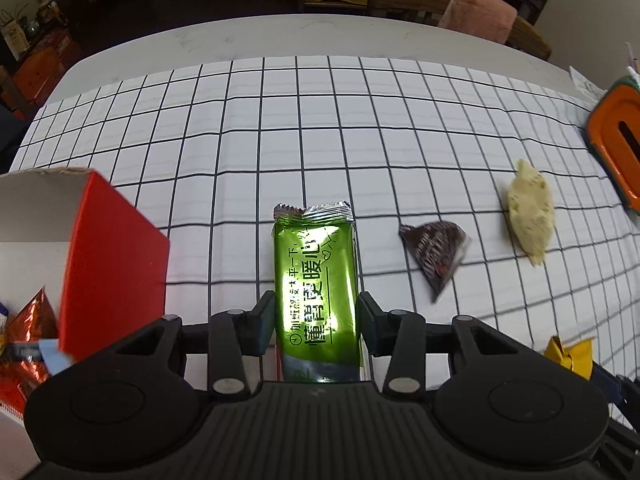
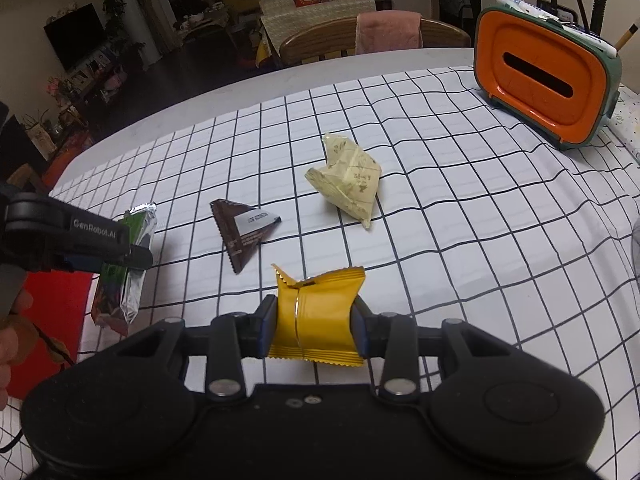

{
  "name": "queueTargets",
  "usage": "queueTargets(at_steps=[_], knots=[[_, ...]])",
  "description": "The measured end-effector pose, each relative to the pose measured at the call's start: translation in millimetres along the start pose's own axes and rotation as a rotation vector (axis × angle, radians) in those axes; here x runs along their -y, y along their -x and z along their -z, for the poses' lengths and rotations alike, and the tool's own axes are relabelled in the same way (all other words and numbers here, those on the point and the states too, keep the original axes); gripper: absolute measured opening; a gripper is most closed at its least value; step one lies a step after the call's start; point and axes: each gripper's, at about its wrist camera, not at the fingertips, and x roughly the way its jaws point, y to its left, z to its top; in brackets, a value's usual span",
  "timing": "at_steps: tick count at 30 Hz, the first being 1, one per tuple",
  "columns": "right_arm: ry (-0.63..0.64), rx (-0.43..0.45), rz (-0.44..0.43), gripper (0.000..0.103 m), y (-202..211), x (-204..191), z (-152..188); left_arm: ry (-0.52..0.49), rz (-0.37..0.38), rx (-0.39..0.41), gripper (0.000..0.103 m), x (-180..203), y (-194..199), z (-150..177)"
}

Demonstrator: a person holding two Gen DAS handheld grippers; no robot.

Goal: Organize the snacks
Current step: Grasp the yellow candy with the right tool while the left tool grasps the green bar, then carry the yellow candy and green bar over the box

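Note:
My left gripper [image 1: 316, 326] is shut on a green foil snack packet [image 1: 316, 276] and holds it above the checked cloth; both also show in the right wrist view, the gripper [image 2: 132, 258] and the packet [image 2: 134, 240]. My right gripper [image 2: 314, 326] is shut on a yellow snack packet [image 2: 318, 312], which shows at the left wrist view's right edge [image 1: 570, 354]. A dark brown triangular packet [image 1: 434, 254] [image 2: 246, 234] and a pale cream packet [image 1: 530, 212] [image 2: 348, 180] lie on the cloth. A red box [image 1: 112, 268] with several snacks inside stands at the left.
An orange and green tissue holder [image 2: 544, 80] with pens behind it stands at the table's far right, also in the left wrist view [image 1: 618, 148]. A wooden chair [image 2: 376, 36] with a pink towel is beyond the far edge. The white table rim [image 1: 280, 36] shows past the cloth.

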Motion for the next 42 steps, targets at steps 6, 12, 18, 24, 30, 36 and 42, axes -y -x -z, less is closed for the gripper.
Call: queueTargets(at_steps=[6,12,18,24,30,36,42], knots=[[0.004,0.016,-0.033,0.036,23.7,-7.5,3.6,-0.065,0.026,0.025,0.043,-0.3,50.7,31.7],[0.018,0.036,-0.058,0.036,49.8,-23.5,7.5,-0.097,0.056,0.041,0.043,-6.5,94.7,59.1],[0.036,0.059,-0.087,0.036,70.2,-48.5,11.4,-0.102,0.081,0.06,0.043,-28.2,129.5,72.7],[0.059,0.076,-0.111,0.036,81.1,-78.4,15.7,-0.096,0.116,0.105,0.043,-61.2,158.7,77.0],[0.088,0.086,-0.125,0.036,85.0,-112.4,19.5,-0.075,0.116,0.137,0.043,-101.4,182.1,82.5],[0.109,0.087,-0.134,0.036,84.1,-145.5,24.4,-0.056,0.094,0.152,0.043,-139.2,178.4,73.6],[0.135,0.091,-0.138,0.036,80.7,-177.6,29.8,-0.043,0.068,0.163,0.043,-176.5,180.3,76.5]])
